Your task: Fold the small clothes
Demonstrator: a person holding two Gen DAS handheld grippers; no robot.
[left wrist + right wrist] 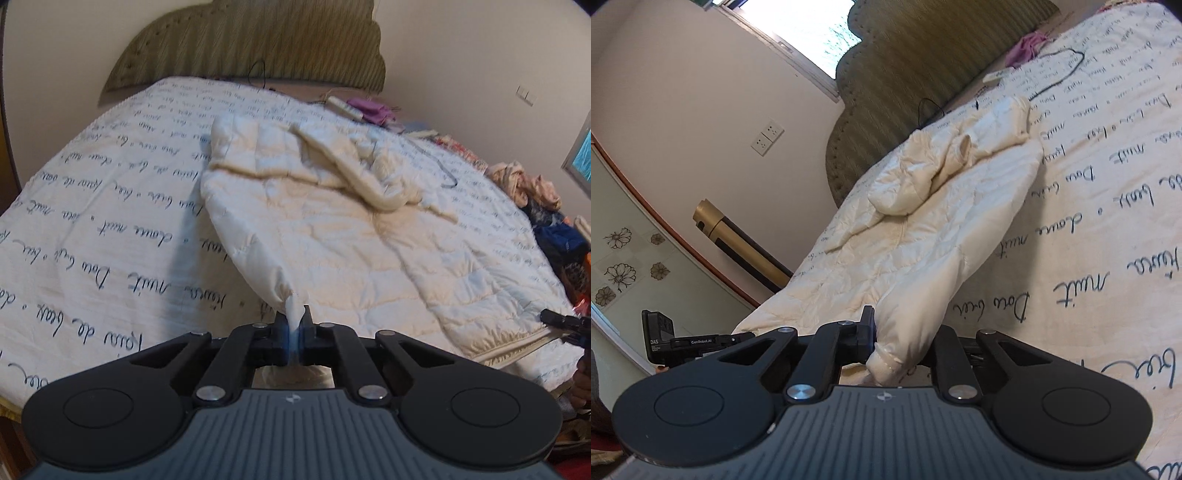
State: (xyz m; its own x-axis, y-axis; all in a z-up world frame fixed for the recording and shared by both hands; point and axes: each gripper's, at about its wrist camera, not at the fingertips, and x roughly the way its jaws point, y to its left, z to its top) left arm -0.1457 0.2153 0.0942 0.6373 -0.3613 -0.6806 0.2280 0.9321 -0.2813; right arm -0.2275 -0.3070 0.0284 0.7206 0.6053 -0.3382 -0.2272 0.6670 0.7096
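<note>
Left gripper [294, 328] is clamping a bunched corner of the cream padded jacket [332, 236], lifting that edge off the bed [92, 206]. The jacket is lying mid-bed, body spread out, hood and one sleeve heaped near the top. Right gripper [905, 347] is pinching a sleeve cuff [886, 365], jaws drawn in on the fabric, sleeve stretching back to the body.

Progress looks early: no clean fold showing, sleeves not yet tucked, body still open; most folding is left.

Open bedspread is lying to the left of the jacket, good room to work. On the right, a clothes pile [532, 184] and a black cable [443, 173] are sitting close to the bed edge, so less room there.
</note>
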